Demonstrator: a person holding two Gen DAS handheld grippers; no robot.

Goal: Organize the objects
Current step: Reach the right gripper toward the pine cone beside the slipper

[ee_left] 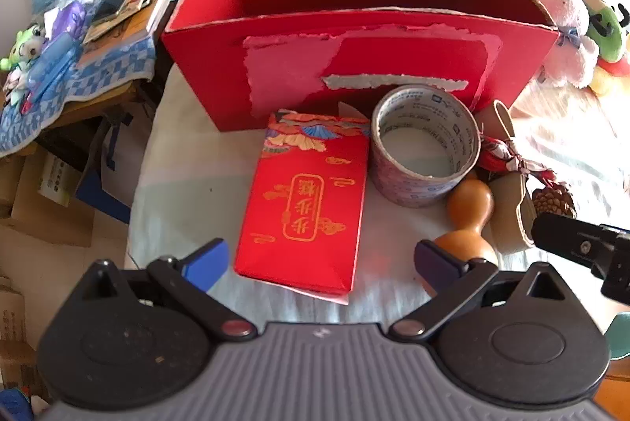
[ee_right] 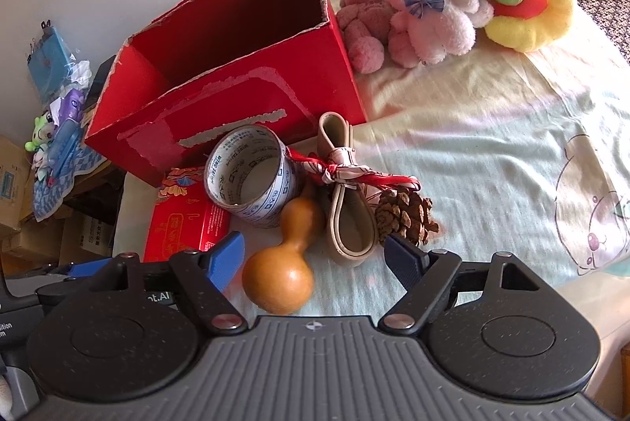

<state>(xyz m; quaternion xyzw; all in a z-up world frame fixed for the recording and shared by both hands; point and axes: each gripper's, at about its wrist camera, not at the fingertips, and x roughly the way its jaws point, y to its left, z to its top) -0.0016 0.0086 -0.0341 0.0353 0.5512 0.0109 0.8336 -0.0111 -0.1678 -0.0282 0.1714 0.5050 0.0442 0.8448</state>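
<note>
A big red box (ee_left: 354, 27) is seen standing open-topped at the far side of the bed sheet (ee_right: 492, 153), and nothing can be made out inside it. In front of its near wall the loose things are gathered close together: a small red packet (ee_left: 307, 200) lying flat on the left, a roll of tape (ee_left: 425, 145) just right of it, then a gourd (ee_right: 283, 259), a beige shoe (ee_right: 348, 216) tied with a red-and-white ribbon (ee_right: 346, 171), and a pine cone (ee_right: 405, 216) furthest right.

The left gripper (ee_left: 321, 259) is held wide open and empty, lined up on the packet's near end. The right gripper (ee_right: 315, 253) is spread wide too, nothing gripped, with the gourd's fat end between its fingers. It looks as though packet and gourd are being sized up for the box. Soft toys (ee_right: 433, 7) are left piled far right.
</note>
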